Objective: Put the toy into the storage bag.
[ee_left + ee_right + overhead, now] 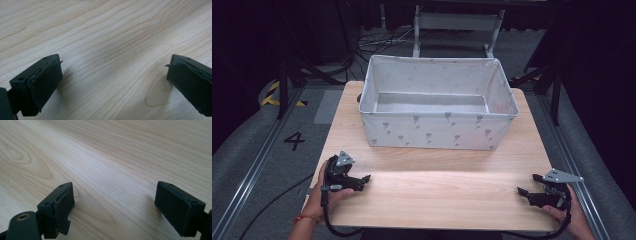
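High view: the fabric bin (438, 131) stands at the far middle of the wooden table (437, 195), well apart from both grippers. The left gripper (366, 179) and right gripper (528, 184) rest low at the near corners, each in a hand.

Left gripper view: jaws spread wide, nothing between them, bare wood beneath.

Right gripper view: jaws wide apart, holding nothing.
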`<move>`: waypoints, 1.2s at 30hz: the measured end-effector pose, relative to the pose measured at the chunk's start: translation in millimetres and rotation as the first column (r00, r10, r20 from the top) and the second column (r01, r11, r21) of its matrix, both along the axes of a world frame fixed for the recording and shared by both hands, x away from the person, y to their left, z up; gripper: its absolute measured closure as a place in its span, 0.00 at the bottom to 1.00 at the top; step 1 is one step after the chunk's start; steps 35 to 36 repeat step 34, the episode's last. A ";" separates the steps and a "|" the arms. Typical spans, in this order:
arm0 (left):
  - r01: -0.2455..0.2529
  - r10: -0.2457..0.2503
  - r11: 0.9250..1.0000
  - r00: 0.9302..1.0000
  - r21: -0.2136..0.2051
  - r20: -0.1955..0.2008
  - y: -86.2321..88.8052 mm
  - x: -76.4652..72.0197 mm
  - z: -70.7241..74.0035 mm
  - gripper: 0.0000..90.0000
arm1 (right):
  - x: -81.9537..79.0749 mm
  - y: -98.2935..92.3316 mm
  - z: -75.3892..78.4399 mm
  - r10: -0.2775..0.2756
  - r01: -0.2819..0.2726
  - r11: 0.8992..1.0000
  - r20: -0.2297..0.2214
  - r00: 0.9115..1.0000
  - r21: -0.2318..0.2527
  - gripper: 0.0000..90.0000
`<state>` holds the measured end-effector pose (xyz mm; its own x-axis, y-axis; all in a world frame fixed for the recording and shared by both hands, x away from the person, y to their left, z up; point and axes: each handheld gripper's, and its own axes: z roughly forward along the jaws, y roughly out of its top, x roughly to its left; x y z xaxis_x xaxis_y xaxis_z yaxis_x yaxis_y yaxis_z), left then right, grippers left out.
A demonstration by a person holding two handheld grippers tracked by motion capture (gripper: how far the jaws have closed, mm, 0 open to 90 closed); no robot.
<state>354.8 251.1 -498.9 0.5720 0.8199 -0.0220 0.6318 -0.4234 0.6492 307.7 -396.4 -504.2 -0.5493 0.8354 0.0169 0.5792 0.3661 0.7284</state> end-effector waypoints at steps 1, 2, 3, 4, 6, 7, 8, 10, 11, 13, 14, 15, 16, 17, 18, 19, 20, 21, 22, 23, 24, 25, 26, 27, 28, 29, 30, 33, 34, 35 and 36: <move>-0.001 0.001 1.000 1.000 0.000 0.000 -0.1 -0.1 0.0 0.01 | 0.2 0.3 0.0 -0.003 0.003 1.000 0.000 1.000 0.000 0.18; -0.002 0.002 1.000 1.000 0.000 0.000 -0.1 -0.1 0.0 0.01 | 0.4 0.5 0.0 -0.005 0.005 1.000 0.000 1.000 0.001 0.18; -0.006 0.006 1.000 1.000 0.000 0.000 -0.2 -0.1 0.0 0.01 | 0.4 0.6 0.0 -0.007 0.007 1.000 0.000 1.000 0.001 0.18; -0.012 0.012 1.000 1.000 0.001 0.001 -0.5 -0.2 0.1 0.01 | 0.4 0.7 0.0 -0.008 0.008 1.000 0.000 1.000 0.000 0.18; -0.015 0.015 1.000 1.000 0.002 0.003 -0.5 -0.2 0.0 0.01 | 0.4 0.7 0.0 -0.009 0.009 1.000 0.000 1.000 0.000 0.18; -0.017 0.017 1.000 1.000 0.002 0.004 -0.6 -0.3 0.0 0.01 | 0.4 0.8 0.0 -0.009 0.009 1.000 0.000 1.000 0.000 0.18; -0.018 0.018 1.000 1.000 0.001 0.001 -0.7 -0.4 0.0 0.01 | 0.4 0.8 0.0 -0.010 0.010 1.000 0.000 1.000 0.000 0.18; -0.017 0.017 1.000 1.000 0.002 0.003 -0.6 -0.3 0.0 0.01 | 0.6 0.8 0.0 -0.013 0.013 1.000 0.000 1.000 0.000 0.18; -0.017 0.017 1.000 1.000 0.002 0.001 -0.6 -0.4 0.0 0.01 | 0.8 0.9 -0.1 -0.014 0.014 1.000 -0.001 1.000 0.000 0.18; -0.020 0.020 1.000 1.000 0.000 0.000 -0.9 -0.4 0.0 0.00 | 1.1 1.2 -0.1 -0.018 0.018 1.000 -0.002 1.000 0.000 0.18; -0.022 0.022 1.000 1.000 -0.001 -0.004 -1.1 -0.1 0.1 0.00 | 1.2 1.2 -0.1 -0.018 0.018 1.000 -0.002 1.000 0.000 0.18; -0.023 0.023 1.000 1.000 -0.001 -0.005 -1.3 0.0 0.2 0.00 | 1.1 1.2 -0.1 -0.018 0.018 1.000 -0.002 1.000 0.000 0.18; -0.023 0.023 1.000 1.000 -0.001 -0.004 -1.3 0.1 0.1 0.00 | 1.1 1.2 -0.1 -0.018 0.018 1.000 -0.002 1.000 0.000 0.18; -0.027 0.027 1.000 1.000 -0.001 0.000 -1.7 0.1 -0.1 0.00 | 1.1 1.2 -0.1 -0.018 0.018 1.000 -0.002 1.000 0.000 0.18; -0.033 0.033 0.999 0.999 0.000 0.000 -2.3 0.2 -0.2 0.00 | 1.1 1.2 -0.1 -0.018 0.018 1.000 -0.002 1.000 0.001 0.18; -0.033 0.033 0.999 0.999 0.000 0.000 -2.3 0.2 -0.2 0.00 | 1.1 1.2 -0.1 -0.018 0.018 1.000 -0.002 1.000 0.001 0.18; -0.036 0.036 0.999 0.999 0.000 -0.001 -2.6 0.1 -0.1 0.00 | 1.2 1.2 -0.1 -0.018 0.018 1.000 -0.002 1.000 0.000 0.18; -0.036 0.036 0.999 0.999 0.001 0.001 -2.5 0.2 -0.1 0.00 | 1.2 1.2 -0.1 -0.018 0.018 1.000 -0.002 1.000 0.000 0.18; -0.036 0.036 0.999 0.999 0.000 0.001 -2.5 0.2 -0.1 0.00 | 1.2 1.2 -0.1 -0.018 0.018 1.000 -0.002 1.000 0.000 0.18; -0.036 0.036 0.999 0.999 0.001 0.001 -2.5 0.2 -0.1 0.00 | 1.1 1.2 -0.1 -0.018 0.018 1.000 -0.002 1.000 0.001 0.18; -0.038 0.038 0.999 0.999 0.002 0.001 -2.7 0.2 0.0 0.00 | 1.2 1.2 -0.1 -0.018 0.018 1.000 -0.002 1.000 0.000 0.18; -0.042 0.042 0.999 0.999 0.002 0.000 -2.9 0.2 0.0 0.00 | 1.2 1.2 -0.1 -0.018 0.018 1.000 -0.002 1.000 0.001 0.18; -0.047 0.047 0.999 0.999 0.001 -0.008 -3.4 0.2 0.4 0.00 | 1.2 1.2 -0.1 -0.018 0.018 1.000 -0.002 1.000 0.000 0.18; -0.052 0.052 0.999 0.999 0.001 -0.003 -3.7 0.3 0.1 0.00 | 1.2 1.2 -0.1 -0.018 0.018 1.000 -0.002 1.000 0.000 0.18; -0.053 0.053 0.999 0.999 0.002 -0.003 -3.8 0.3 0.2 0.00 | 1.2 1.2 -0.1 -0.019 0.019 1.000 -0.001 1.000 0.000 0.18; -0.053 0.053 0.999 0.999 0.002 -0.003 -3.8 0.3 0.2 0.00 | 1.1 1.2 -0.1 -0.018 0.018 1.000 -0.002 1.000 0.001 0.18; -0.053 0.053 0.999 0.999 0.002 -0.003 -3.8 0.3 0.2 0.00 | 1.2 1.2 -0.1 -0.018 0.018 1.000 -0.001 1.000 0.000 0.18; -0.054 0.054 0.999 0.999 0.001 -0.003 -3.9 0.3 0.2 0.00 | 1.2 1.2 -0.1 -0.019 0.019 1.000 -0.002 1.000 -0.001 0.17; -0.053 0.053 0.999 0.999 0.002 -0.003 -3.8 0.3 0.2 0.00 | 1.3 1.2 -0.1 -0.020 0.020 1.000 -0.002 1.000 0.000 0.17; -0.053 0.053 0.999 0.999 0.002 -0.003 -3.8 0.3 0.2 0.00 | 1.3 1.2 -0.1 -0.020 0.020 1.000 -0.002 1.000 0.000 0.17; -0.053 0.053 0.999 0.999 0.002 -0.003 -3.8 0.3 0.2 0.00 | 1.3 1.2 -0.1 -0.020 0.020 1.000 -0.002 1.000 0.000 0.17</move>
